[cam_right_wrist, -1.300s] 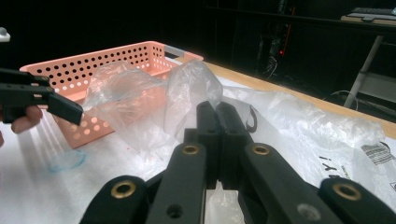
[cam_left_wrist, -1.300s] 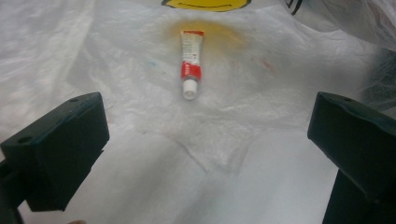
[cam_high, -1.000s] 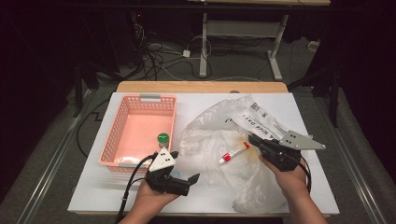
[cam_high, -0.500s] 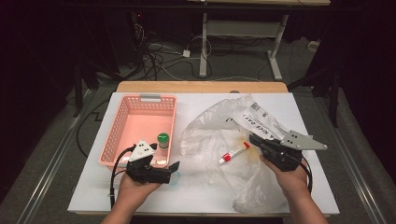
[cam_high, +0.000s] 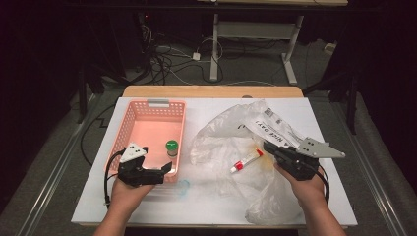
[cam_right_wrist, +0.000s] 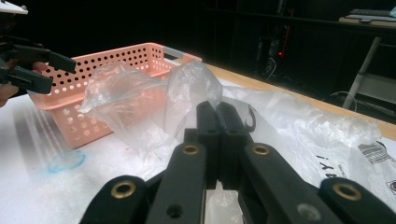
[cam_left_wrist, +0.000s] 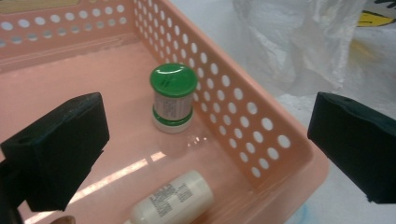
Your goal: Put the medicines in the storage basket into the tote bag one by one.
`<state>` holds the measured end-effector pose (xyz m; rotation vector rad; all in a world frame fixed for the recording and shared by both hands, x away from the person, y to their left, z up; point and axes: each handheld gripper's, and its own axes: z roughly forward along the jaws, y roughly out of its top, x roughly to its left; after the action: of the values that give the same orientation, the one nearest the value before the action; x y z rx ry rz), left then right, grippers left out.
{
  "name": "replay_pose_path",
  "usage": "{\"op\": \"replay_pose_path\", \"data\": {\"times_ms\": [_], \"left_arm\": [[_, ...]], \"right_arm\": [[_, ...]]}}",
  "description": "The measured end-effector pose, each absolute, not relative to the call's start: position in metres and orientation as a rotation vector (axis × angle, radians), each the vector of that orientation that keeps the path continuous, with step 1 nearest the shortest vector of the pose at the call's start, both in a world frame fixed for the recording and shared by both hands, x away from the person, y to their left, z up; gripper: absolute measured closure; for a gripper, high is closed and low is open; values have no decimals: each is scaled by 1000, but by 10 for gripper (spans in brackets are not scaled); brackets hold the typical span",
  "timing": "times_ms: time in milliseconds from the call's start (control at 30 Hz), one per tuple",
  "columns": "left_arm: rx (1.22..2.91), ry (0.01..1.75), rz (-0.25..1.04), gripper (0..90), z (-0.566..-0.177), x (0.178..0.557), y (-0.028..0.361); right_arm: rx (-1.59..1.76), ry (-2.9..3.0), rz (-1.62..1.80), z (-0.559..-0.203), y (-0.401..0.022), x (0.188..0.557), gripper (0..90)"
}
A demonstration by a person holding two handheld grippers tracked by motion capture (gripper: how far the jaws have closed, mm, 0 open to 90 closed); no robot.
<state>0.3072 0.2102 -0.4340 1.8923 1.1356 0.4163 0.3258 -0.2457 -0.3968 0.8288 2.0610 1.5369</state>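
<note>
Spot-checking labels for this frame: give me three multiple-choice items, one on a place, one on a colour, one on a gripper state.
1. Where does the green-capped bottle stand?
A. inside the pink basket
B. on the plastic bag
C. on the bare table

2. What colour is the cap of the small tube lying on the plastic bag?
A. green
B. red
C. black

3. How do the jaws of the left gripper stand?
A. shut on the bottle
B. shut on the basket rim
C. open, holding nothing

Answers:
1 A: the left gripper view shows it upright on the basket floor.
2 B: the high view shows a red end on the white tube.
3 C: both jaws stand wide apart above the basket.
</note>
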Motion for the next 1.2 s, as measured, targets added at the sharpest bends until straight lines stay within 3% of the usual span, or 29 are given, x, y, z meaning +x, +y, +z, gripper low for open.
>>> {"op": "replay_pose_path", "data": {"times_ms": [667, 767, 1067, 1200], "left_arm": [[1857, 1179, 404, 0, -426, 314, 227], [1811, 1164, 345, 0, -417, 319, 225], [1879, 1159, 404, 8, -405, 347, 209], [1905, 1206, 350, 42, -408, 364, 206]], "right_arm": [[826, 2064, 1530, -397, -245, 326, 900], [823, 2064, 1528, -397, -246, 326, 900], [833, 2053, 1533, -396, -249, 326, 900], [834, 2053, 1532, -396, -248, 326, 900]]}}
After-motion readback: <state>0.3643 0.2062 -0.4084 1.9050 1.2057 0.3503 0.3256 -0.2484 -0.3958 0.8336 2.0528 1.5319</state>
